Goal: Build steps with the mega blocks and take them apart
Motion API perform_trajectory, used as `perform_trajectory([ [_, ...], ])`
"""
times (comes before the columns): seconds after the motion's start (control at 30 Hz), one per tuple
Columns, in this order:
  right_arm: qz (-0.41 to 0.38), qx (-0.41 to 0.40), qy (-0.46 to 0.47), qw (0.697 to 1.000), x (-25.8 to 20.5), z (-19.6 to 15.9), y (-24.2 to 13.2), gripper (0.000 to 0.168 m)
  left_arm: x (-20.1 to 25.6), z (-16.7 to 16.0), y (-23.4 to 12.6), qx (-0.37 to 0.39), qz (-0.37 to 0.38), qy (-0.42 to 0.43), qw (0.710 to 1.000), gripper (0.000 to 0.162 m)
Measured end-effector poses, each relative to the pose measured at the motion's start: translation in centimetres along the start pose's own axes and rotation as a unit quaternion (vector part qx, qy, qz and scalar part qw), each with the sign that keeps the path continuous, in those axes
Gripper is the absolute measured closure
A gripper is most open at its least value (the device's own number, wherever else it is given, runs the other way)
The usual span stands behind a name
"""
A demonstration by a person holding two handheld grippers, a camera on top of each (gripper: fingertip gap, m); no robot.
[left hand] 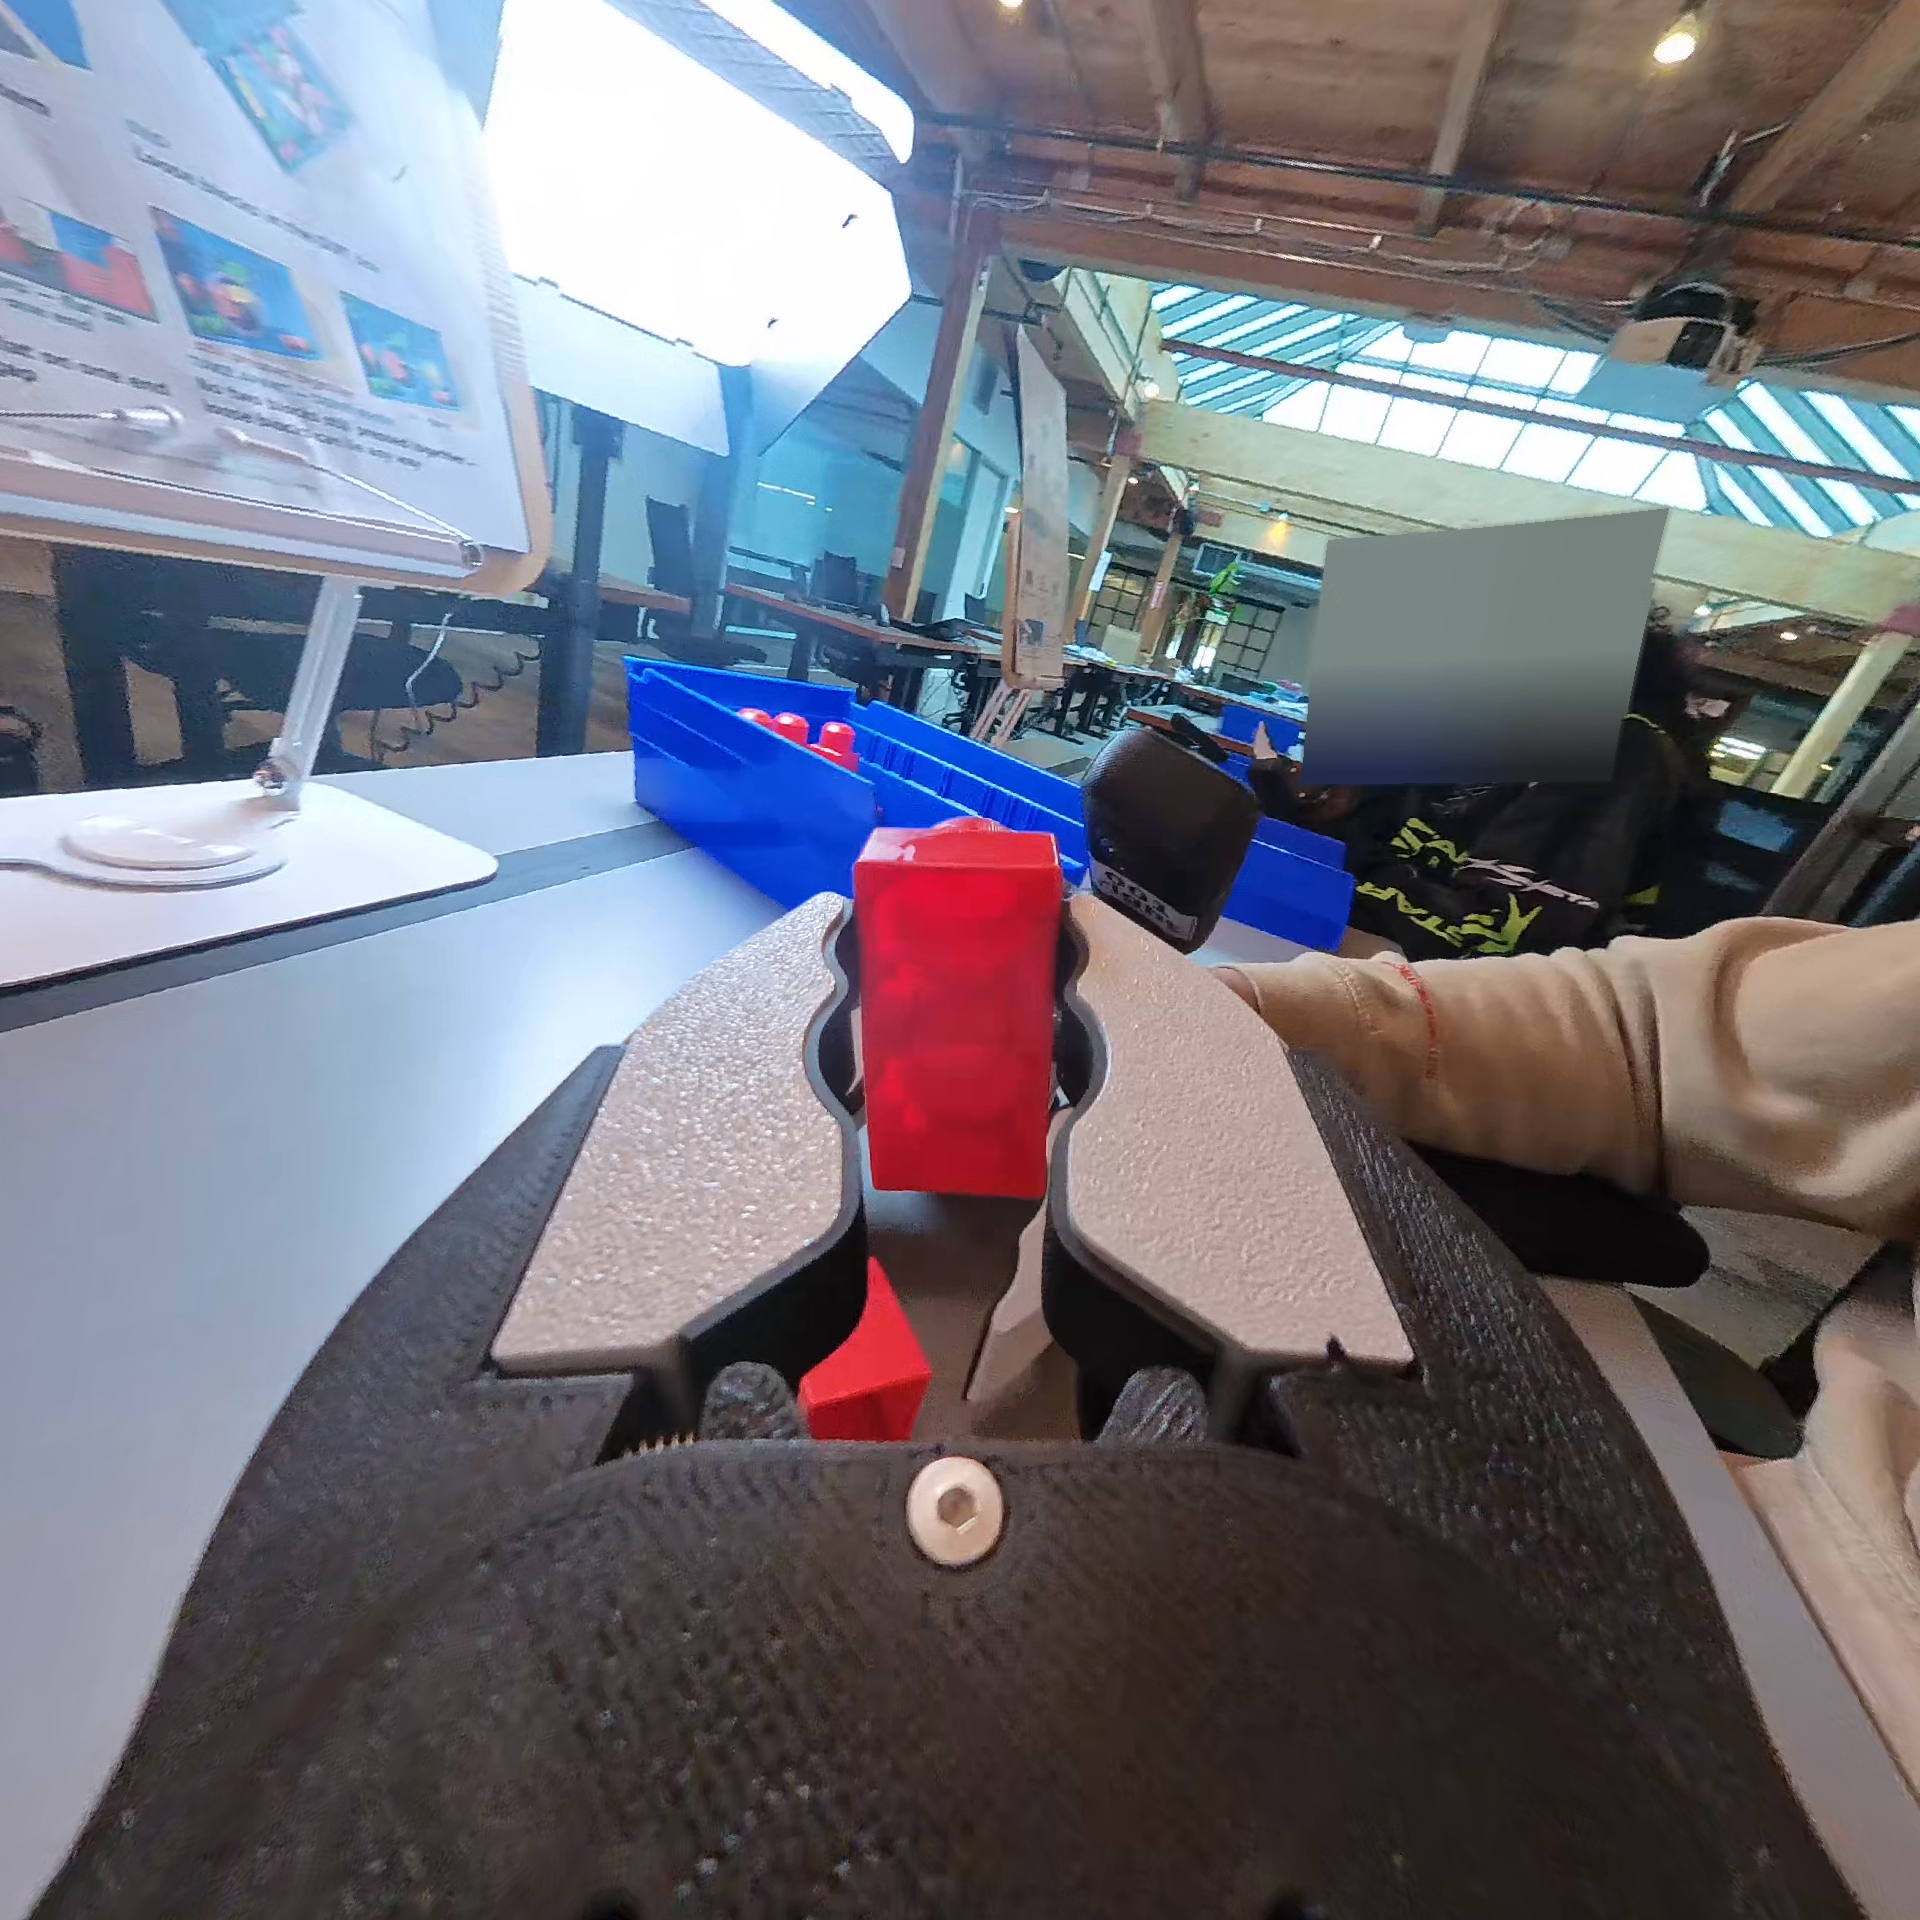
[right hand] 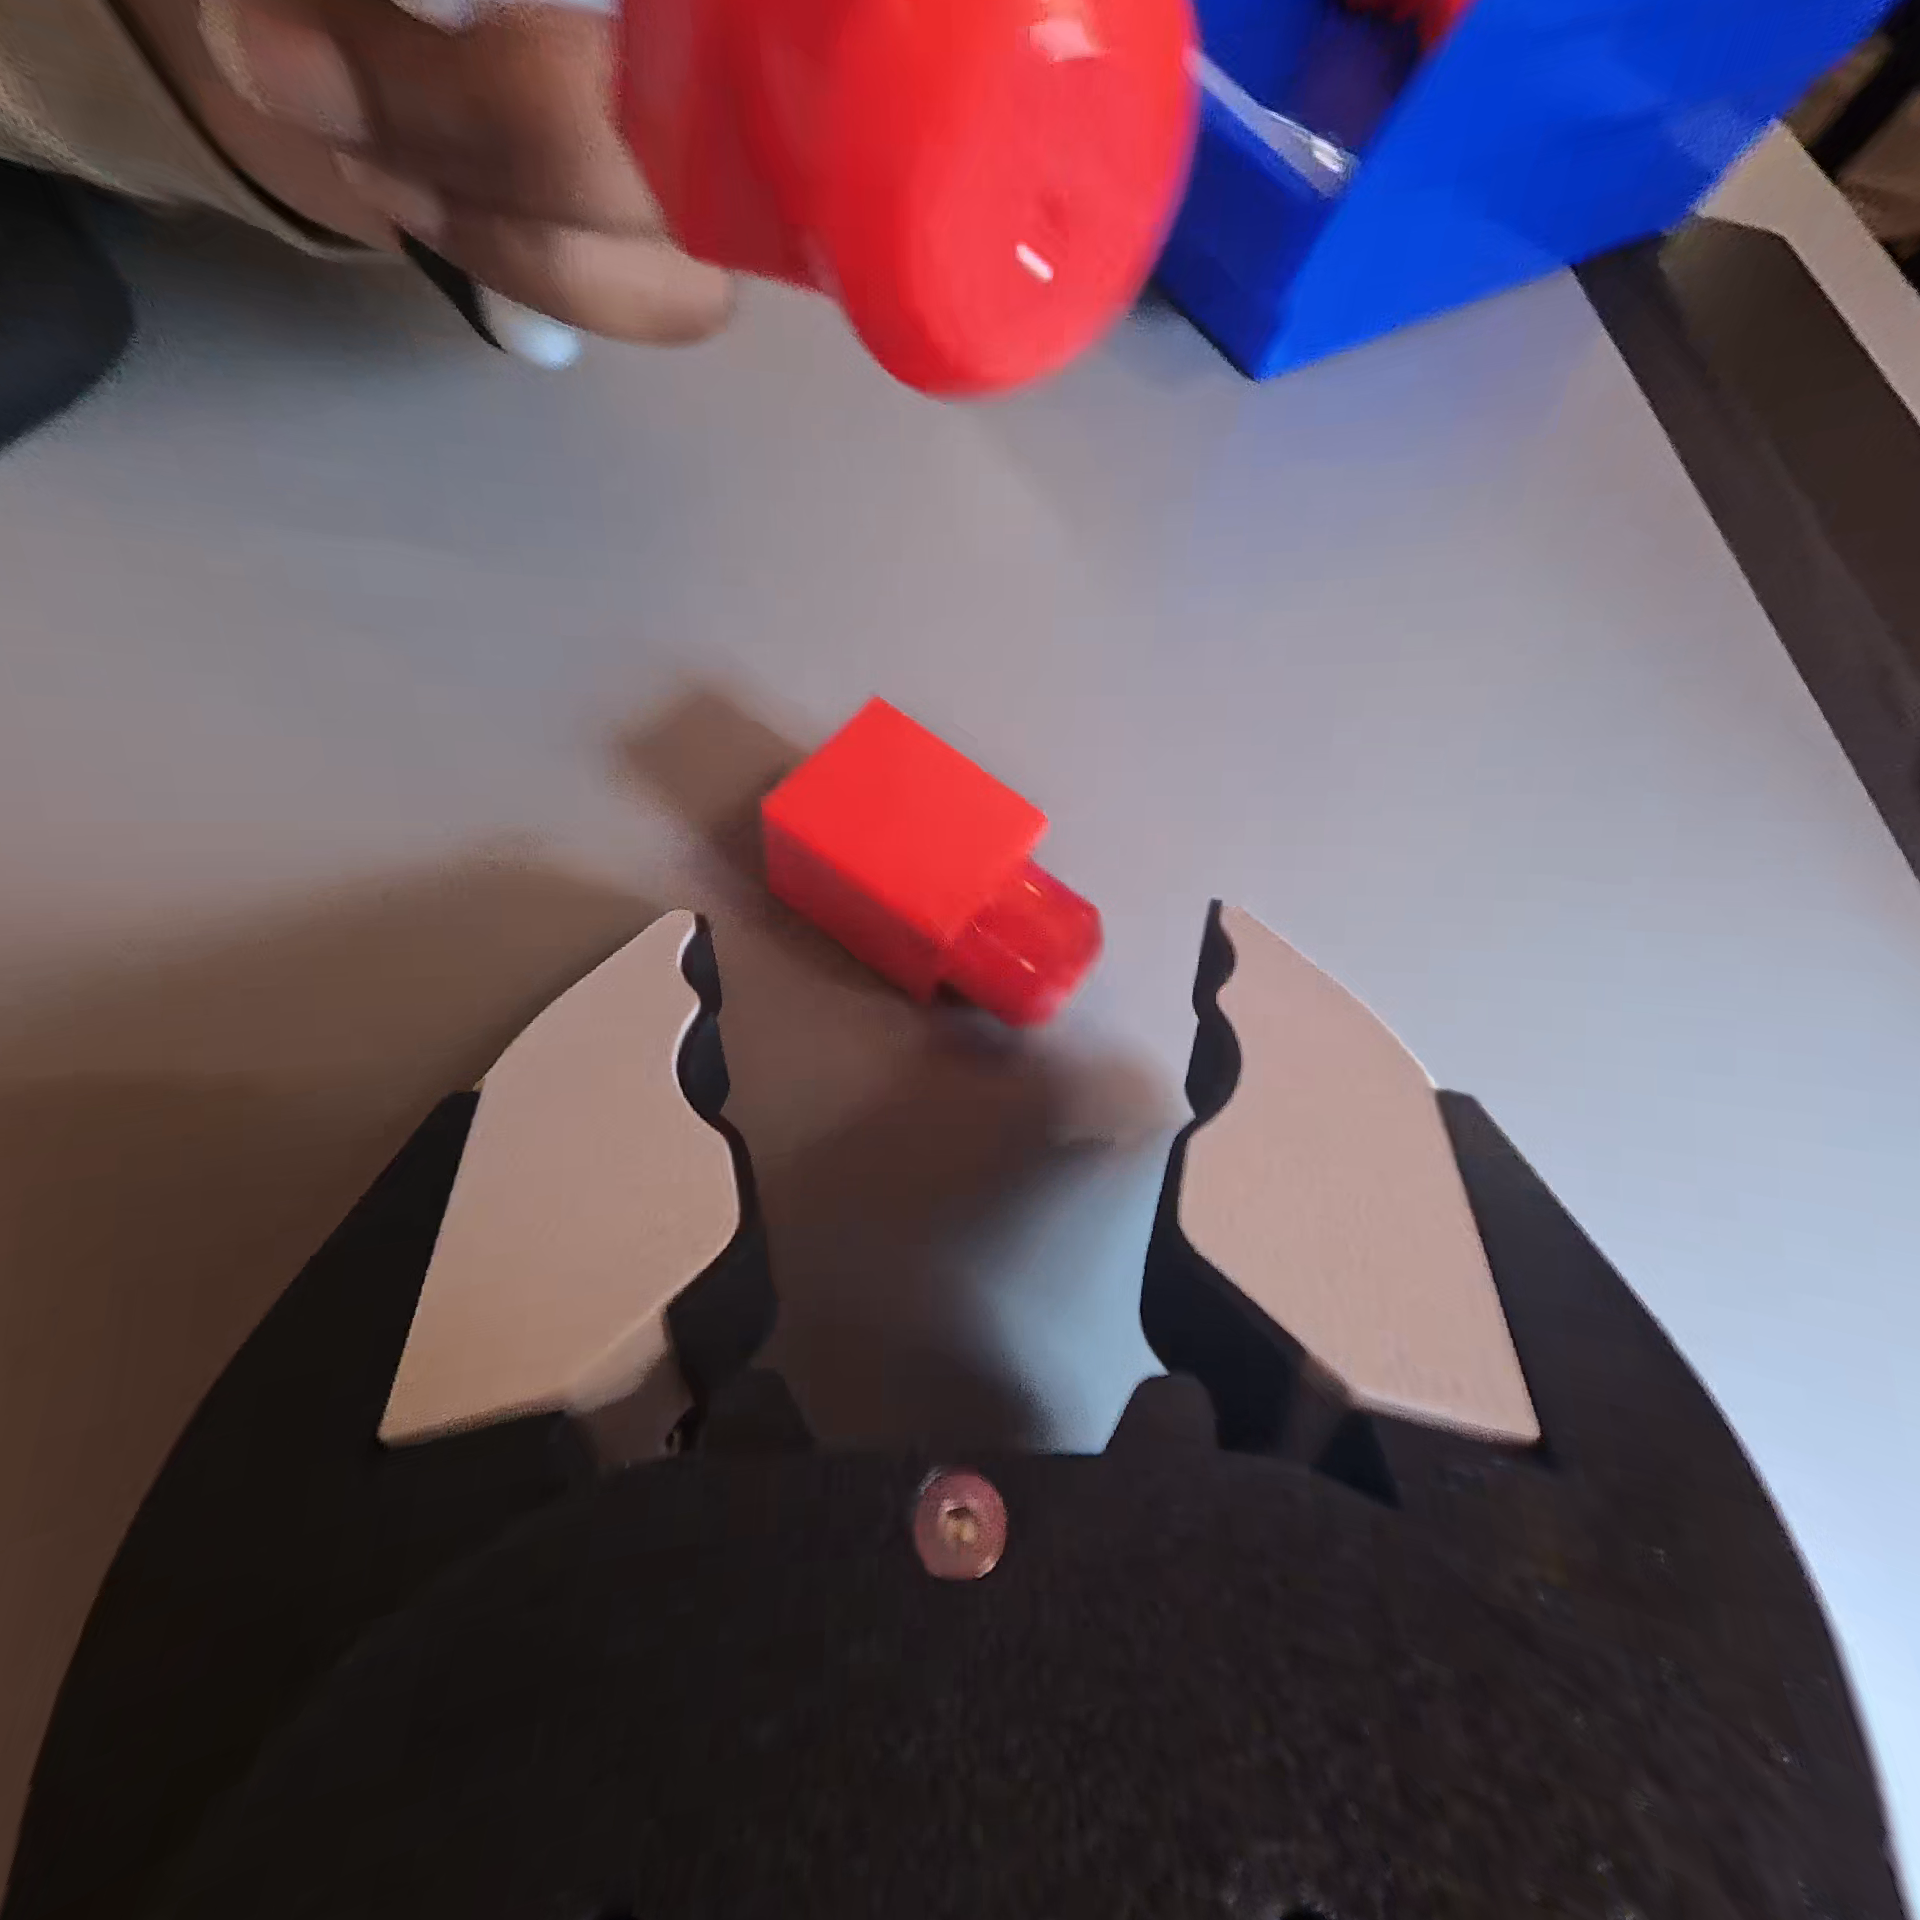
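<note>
On a grey table (right hand: 1351,675), the left gripper (left hand: 956,935) clamps a red block (left hand: 951,1029); the right gripper (right hand: 951,935) gapes before another block (right hand: 914,862) at 12 o'clock; printed instruction sheet (left hand: 239,260) at 10 o'clock.

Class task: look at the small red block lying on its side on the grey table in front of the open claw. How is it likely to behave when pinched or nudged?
The small red block looks like rigid moulded plastic, so it should probably hold its shape when pinched. Its flat faces suggest sliding across the smooth table, not rolling. Its glossy surface may slip unless the right claw closes squarely on opposite faces.
</note>
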State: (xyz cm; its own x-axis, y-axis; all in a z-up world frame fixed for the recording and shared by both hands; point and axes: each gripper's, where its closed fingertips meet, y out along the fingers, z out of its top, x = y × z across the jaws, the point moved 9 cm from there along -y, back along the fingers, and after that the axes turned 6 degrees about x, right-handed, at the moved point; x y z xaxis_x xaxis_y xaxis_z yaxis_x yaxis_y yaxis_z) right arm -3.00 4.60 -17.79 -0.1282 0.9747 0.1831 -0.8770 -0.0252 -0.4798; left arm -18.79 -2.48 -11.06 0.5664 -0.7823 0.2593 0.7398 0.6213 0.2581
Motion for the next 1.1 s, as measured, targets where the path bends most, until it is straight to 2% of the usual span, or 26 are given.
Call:
perform_trajectory([
  [0.07, 0.032, 0.001, -0.012, 0.999, -0.4, 0.6, 1.0, 0.080, -0.8, -0.1, -0.4, 0.004, 0.012, -0.007, 1.000, 0.126],
  [0.17, 0.061, -0.015, -0.040, 0.997, -1.2, 0.8, 1.4, 0.091, -1.9, -0.2, -0.8, 0.008, 0.024, -0.024, 0.999, 0.126],
  [0.3, 0.089, -0.033, -0.057, 0.994, -2.1, 0.6, -0.1, 0.108, -2.1, -0.6, -0.8, -0.002, 0.022, -0.027, 0.999, 0.126],
  [0.43, 0.089, -0.044, -0.032, 0.995, -2.4, 0.4, -1.3, 0.100, -1.7, -0.8, -0.6, -0.015, 0.011, -0.009, 1.000, 0.126],
  [0.57, 0.053, -0.052, 0.007, 0.997, -2.6, 0.5, 0.3, 0.091, -1.5, -0.9, -0.4, -0.019, -0.012, -0.021, 1.000, 0.127],
  [0.6, 0.033, -0.053, 0.011, 0.998, -2.7, 0.7, 0.8, 0.099, -1.4, -0.8, -0.5, -0.015, -0.014, -0.021, 1.000, 0.127],
  [0.67, -0.010, -0.067, 0.007, 0.998, -2.6, 1.1, 1.3, 0.130, -1.1, -0.5, -0.5, -0.012, -0.026, -0.018, 0.999, 0.127],
  [0.7, -0.013, -0.071, 0.002, 0.997, -2.6, 1.2, 1.2, 0.130, -0.9, -0.3, -0.5, -0.009, -0.030, -0.019, 0.999, 0.127],
  [0.9, 0.013, -0.041, 0.049, 0.998, -1.9, 0.9, -2.0, 0.131, -0.7, -0.2, -0.5, -0.004, -0.049, -0.040, 0.998, 0.127],
  [1.1, 0.007, -0.161, -0.015, 0.987, -1.7, -1.6, -5.4, 0.131, -0.2, -0.9, -0.1, -0.023, -0.067, -0.044, 0.997, 0.127],
])
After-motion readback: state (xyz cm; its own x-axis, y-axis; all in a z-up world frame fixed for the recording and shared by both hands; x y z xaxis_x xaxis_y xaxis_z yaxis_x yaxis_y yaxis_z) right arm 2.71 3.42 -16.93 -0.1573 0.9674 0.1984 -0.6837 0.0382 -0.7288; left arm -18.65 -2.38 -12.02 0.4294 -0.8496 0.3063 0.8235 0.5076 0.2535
